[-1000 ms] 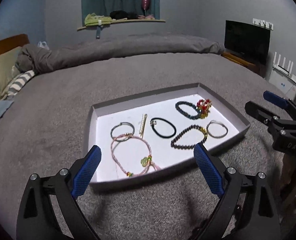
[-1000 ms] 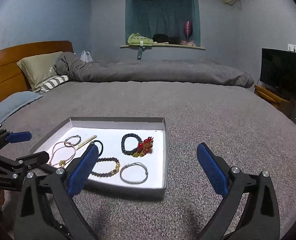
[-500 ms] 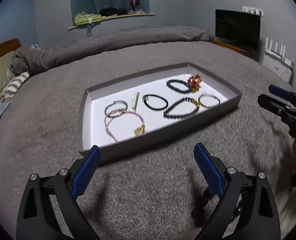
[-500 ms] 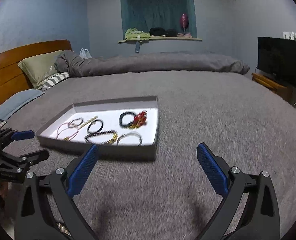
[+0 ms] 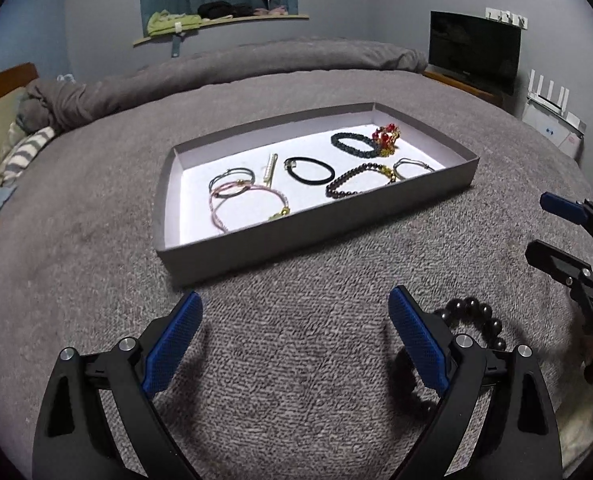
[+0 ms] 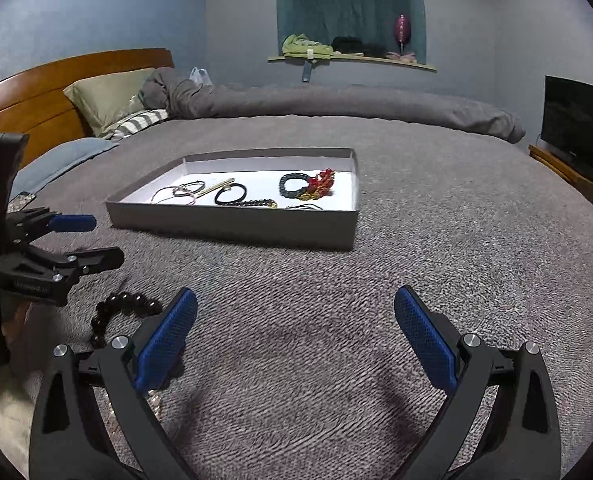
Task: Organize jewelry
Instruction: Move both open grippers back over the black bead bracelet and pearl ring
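A shallow grey tray [image 5: 436, 142] sits on a grey bed [image 5: 296, 340], holding several bracelets and hair ties. A dark beaded bracelet [image 5: 472, 312] lies on the bed outside the tray, at about 5 o'clock from it. The left hand-held gripper [image 5: 296, 332] and right hand-held gripper [image 6: 296, 328] hover wide open, holding nothing.
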A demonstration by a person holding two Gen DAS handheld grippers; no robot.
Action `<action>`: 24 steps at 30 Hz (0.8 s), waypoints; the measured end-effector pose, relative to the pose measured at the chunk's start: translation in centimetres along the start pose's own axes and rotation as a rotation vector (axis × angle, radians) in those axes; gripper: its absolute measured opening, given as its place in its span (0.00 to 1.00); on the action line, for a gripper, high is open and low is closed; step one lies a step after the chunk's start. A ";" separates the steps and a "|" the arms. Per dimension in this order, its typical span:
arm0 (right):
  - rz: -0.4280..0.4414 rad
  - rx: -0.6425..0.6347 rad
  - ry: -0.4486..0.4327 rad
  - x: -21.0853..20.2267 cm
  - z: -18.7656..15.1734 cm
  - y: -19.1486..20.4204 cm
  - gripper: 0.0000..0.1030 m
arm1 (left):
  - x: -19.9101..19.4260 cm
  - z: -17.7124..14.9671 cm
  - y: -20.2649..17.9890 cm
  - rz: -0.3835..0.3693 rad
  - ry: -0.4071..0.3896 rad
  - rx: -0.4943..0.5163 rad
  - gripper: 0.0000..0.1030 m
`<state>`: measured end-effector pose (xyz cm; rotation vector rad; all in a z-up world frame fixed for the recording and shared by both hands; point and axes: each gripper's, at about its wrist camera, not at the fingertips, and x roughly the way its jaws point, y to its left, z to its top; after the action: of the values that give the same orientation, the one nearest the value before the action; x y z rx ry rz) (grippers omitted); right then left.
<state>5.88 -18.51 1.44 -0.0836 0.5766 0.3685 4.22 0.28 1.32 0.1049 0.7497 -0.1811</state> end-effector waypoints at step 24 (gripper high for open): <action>0.229 -0.191 0.102 -1.8 -3.1 4.5 0.80 | -1.7 -2.1 -3.1 -0.155 -0.004 0.125 0.90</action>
<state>1.24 -15.49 -0.07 -0.2223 0.6532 0.6446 1.02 -2.26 0.87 0.1652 0.7426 -0.3761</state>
